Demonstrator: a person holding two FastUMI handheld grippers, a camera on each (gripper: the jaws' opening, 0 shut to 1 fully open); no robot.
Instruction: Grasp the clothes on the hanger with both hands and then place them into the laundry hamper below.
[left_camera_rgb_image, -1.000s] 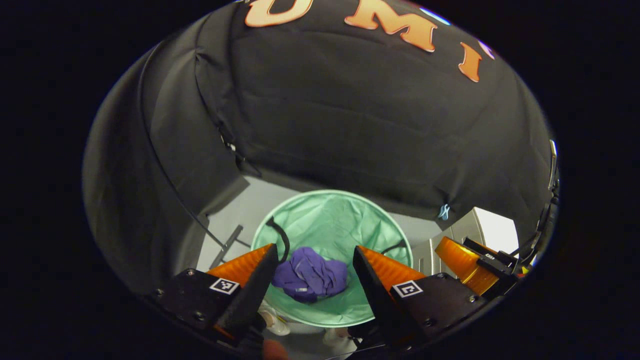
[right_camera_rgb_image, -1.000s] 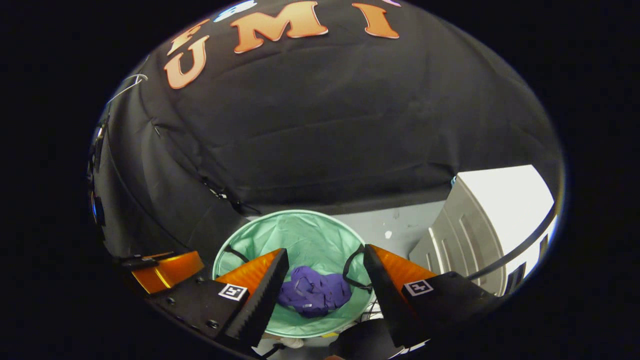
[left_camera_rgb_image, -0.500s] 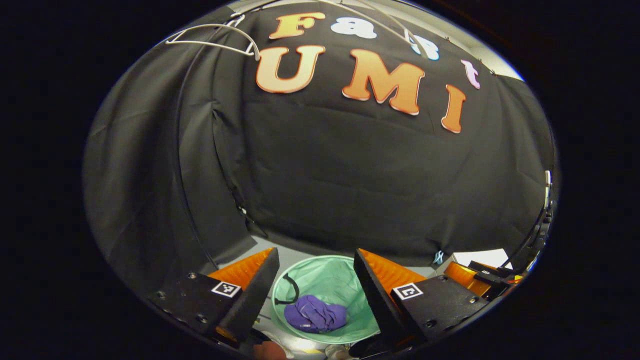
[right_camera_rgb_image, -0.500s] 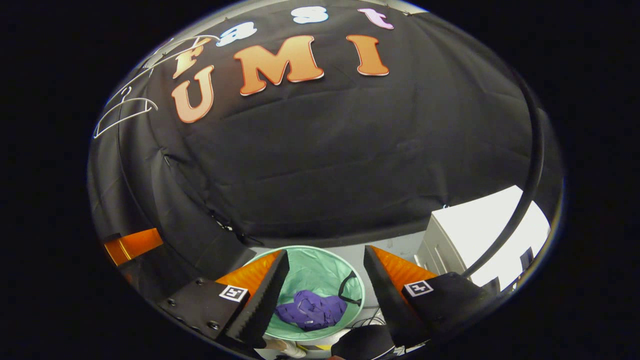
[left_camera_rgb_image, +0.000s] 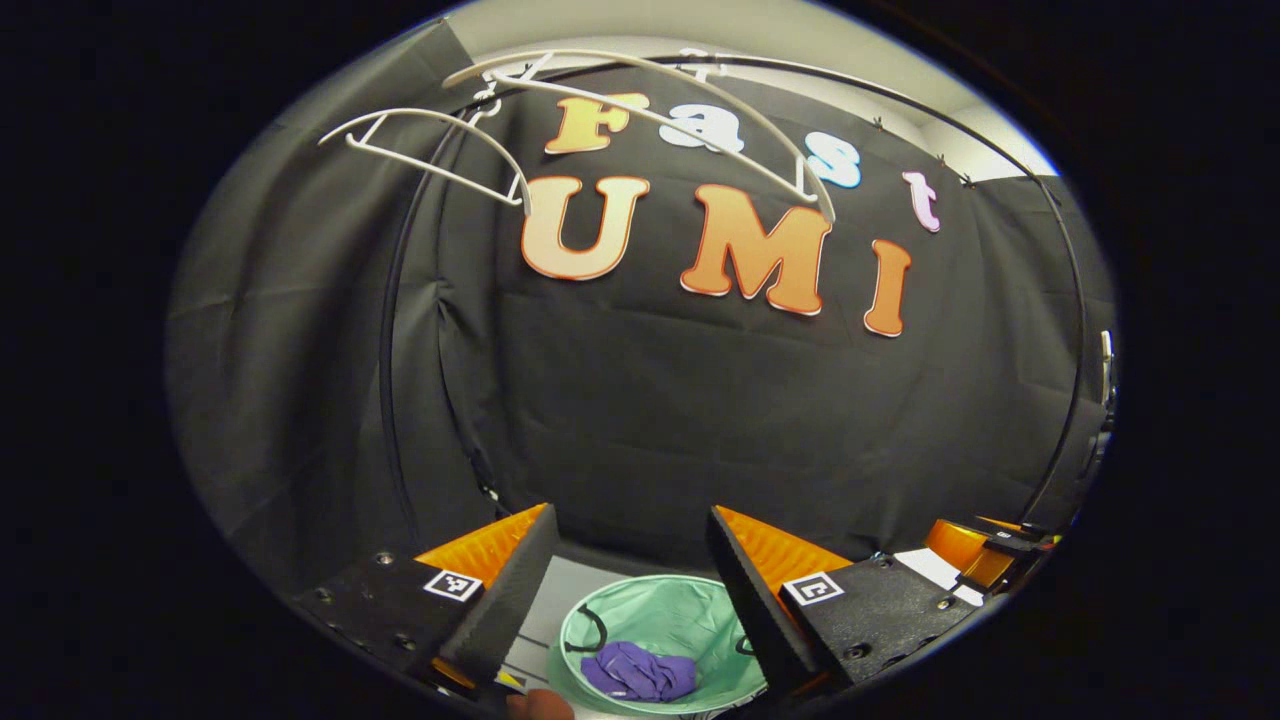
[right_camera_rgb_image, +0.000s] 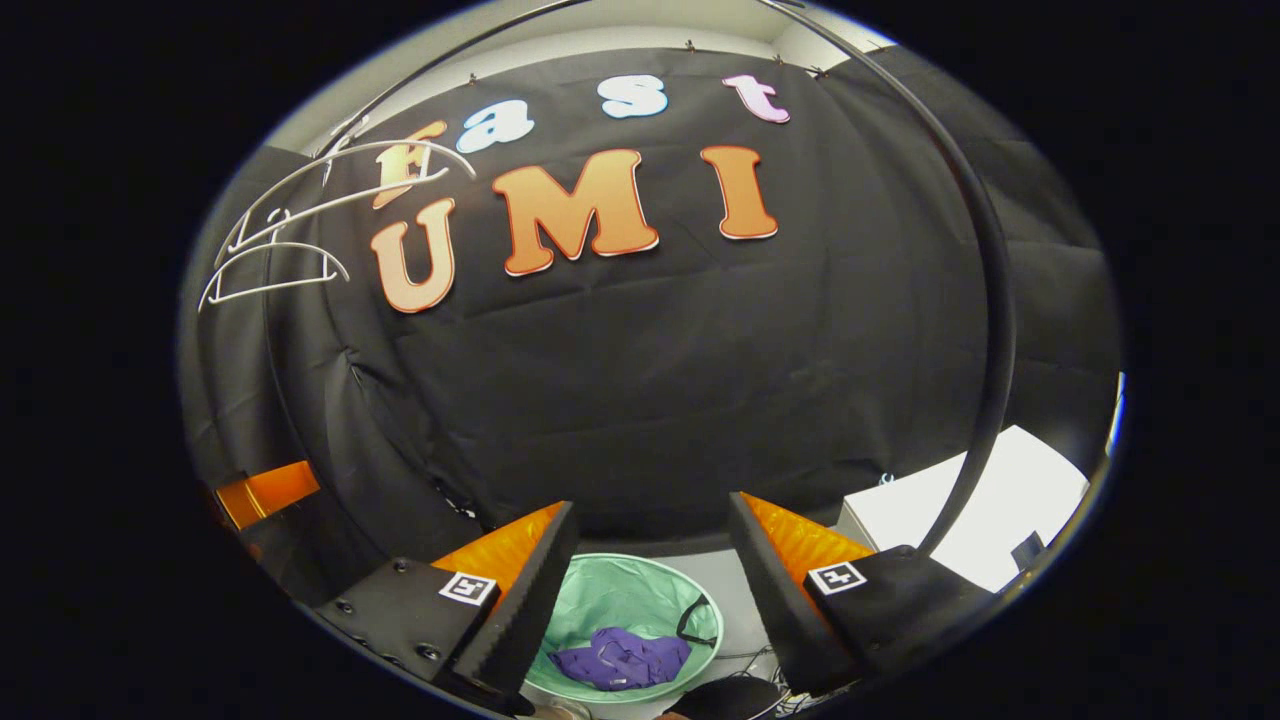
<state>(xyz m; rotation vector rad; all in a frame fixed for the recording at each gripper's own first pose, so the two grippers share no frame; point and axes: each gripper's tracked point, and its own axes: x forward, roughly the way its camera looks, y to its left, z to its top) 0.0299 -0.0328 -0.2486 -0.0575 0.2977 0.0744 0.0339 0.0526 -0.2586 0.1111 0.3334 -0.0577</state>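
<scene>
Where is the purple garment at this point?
The purple garment lies crumpled at the bottom of the green laundry hamper, low in both gripper views, below and between each gripper's open fingers.

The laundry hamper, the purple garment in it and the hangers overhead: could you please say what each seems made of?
Laundry hamper: thin mint-green fabric, matte and creased, probably a pop-up type. Purple garment: soft cloth, crumpled into folds. Hangers: white, smooth, thin curved bars, likely plastic, possibly coated wire.

Left claw (left_camera_rgb_image: 630, 570) wide open, holding nothing, pointing forward. Right claw (right_camera_rgb_image: 650, 565) wide open too, holding nothing, held level beside it.
</scene>
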